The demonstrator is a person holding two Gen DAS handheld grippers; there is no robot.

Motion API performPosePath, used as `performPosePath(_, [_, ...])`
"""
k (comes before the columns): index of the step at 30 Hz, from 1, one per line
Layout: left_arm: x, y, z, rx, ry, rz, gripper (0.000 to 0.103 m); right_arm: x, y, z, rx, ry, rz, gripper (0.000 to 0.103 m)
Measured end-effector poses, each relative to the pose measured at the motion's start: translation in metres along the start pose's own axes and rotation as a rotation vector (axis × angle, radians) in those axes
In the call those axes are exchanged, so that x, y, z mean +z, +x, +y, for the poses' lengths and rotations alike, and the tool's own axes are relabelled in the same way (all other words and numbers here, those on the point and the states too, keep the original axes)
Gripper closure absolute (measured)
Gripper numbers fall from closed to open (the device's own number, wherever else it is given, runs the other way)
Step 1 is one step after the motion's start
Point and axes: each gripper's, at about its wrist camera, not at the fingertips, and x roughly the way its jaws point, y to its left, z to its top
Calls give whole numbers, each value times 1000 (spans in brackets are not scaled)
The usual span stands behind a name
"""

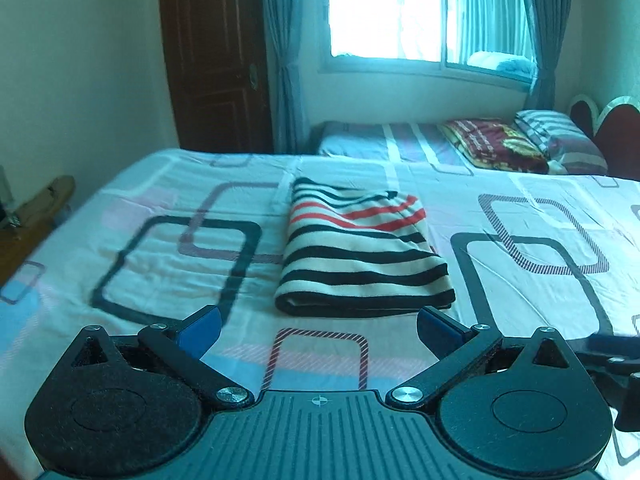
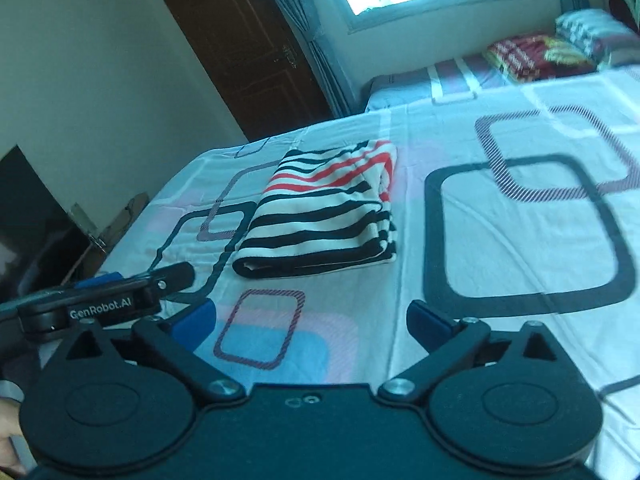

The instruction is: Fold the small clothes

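Note:
A striped garment (image 1: pixel 360 248), white with black and red stripes, lies folded into a thick rectangle on the bed; it also shows in the right wrist view (image 2: pixel 320 212). My left gripper (image 1: pixel 318 330) is open and empty, just in front of the garment's near edge, not touching it. My right gripper (image 2: pixel 312 326) is open and empty, a little back from the garment. The left gripper's side (image 2: pixel 92 304) shows at the left of the right wrist view.
The bed sheet (image 1: pixel 520 280) has a pattern of dark and pink rounded squares. A second bed with a red blanket (image 1: pixel 496 144) and a striped pillow (image 1: pixel 560 136) stands beyond. A brown door (image 1: pixel 216 56), curtains and a window (image 1: pixel 400 12) are at the back.

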Motion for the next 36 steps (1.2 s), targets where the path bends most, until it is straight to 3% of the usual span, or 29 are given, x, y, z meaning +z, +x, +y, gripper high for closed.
performPosePath(6, [-11, -54, 1, 10, -24, -7, 0, -9, -53, 25, -113, -125, -146, 1])
performPosePath(14, [-24, -101, 5, 43, -55, -29, 0, -17, -83, 42, -301, -182, -272, 1])
performPosePath(36, [-23, -125, 0, 42, -78, -60, 0, -25, -102, 41, -285, -174, -292, 1])
